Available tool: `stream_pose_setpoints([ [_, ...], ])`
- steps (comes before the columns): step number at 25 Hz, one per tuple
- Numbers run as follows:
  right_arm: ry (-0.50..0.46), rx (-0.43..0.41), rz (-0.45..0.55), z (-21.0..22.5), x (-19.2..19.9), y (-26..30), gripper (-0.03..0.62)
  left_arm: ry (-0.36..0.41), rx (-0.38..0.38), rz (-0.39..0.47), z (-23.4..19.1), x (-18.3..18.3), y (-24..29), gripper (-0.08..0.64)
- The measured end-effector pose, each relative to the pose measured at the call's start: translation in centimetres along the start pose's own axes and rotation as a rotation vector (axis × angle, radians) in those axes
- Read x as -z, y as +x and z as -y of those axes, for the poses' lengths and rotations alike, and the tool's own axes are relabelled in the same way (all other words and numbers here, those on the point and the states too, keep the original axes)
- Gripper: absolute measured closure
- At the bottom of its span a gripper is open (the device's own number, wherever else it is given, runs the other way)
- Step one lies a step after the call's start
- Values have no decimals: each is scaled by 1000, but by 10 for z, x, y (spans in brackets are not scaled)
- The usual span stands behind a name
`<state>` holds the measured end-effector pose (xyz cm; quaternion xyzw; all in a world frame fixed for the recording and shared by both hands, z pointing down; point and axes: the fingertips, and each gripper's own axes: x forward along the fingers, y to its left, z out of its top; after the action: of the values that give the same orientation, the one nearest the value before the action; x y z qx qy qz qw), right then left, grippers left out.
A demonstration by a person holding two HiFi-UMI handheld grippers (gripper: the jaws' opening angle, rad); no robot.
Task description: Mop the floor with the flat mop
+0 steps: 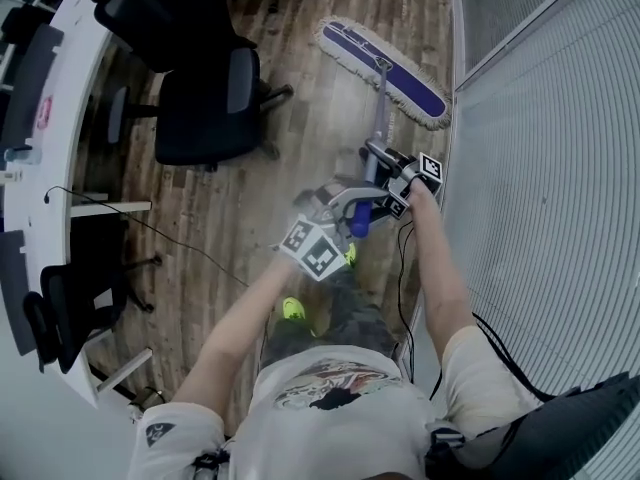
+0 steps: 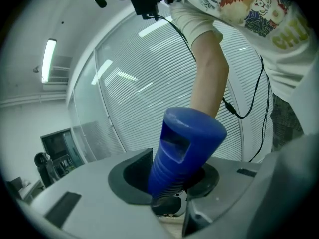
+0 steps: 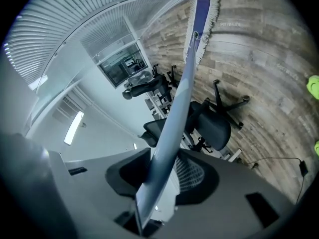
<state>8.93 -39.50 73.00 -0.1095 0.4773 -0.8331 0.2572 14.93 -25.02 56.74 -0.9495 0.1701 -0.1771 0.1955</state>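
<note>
Mid-stroke, by the look of it. Holding the flat mop (image 1: 382, 71) in both grippers: left gripper (image 2: 172, 185) clamped on the blue handle grip (image 2: 187, 148) at the top end, right gripper (image 3: 158, 183) closed on the pole (image 3: 175, 118) a little further down, pads against both its sides. Has the mop head flat on the wood floor (image 1: 300, 158) ahead, close to the floor's right edge, just beside the foot of the glass wall (image 1: 540, 148).

For a clean pass:
- Keep both clamps firm, so as not to let the pole twist or slip.
- Steer with the right gripper; use the left as the pivot at the top.
- Press evenly to keep the whole pad down, neither end lifting.
- Draw back along the glass first without knocking it, then work in overlapping lanes toward the floor's left side.
- Slow down near the office chairs (image 1: 205, 103) by the desk (image 1: 50, 98); likely to roll if nudged.
- Stop short of the black cable (image 1: 170, 238) on the floor, or lift over it, to avoid snagging the fringe.
- Step back ahead of the wet strip, not through it.
</note>
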Motion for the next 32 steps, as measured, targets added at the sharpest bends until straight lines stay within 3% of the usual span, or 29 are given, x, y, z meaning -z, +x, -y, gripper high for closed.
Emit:
stream_pose_setpoints([
  [5,30,22,-25,0,6,3,451,-34,-5,-7,-7,-9,-4,451],
  [8,53,43,-36,14,25,-6,451,-59,-6,-15,10,-14,-13,451],
  [16,39,41,-28,51,170,-66,451,-70,5,40,114,-90,-112,451],
  [32,52,31,8,172,426,-164,448,-77,62,85,333,-175,-297,451],
])
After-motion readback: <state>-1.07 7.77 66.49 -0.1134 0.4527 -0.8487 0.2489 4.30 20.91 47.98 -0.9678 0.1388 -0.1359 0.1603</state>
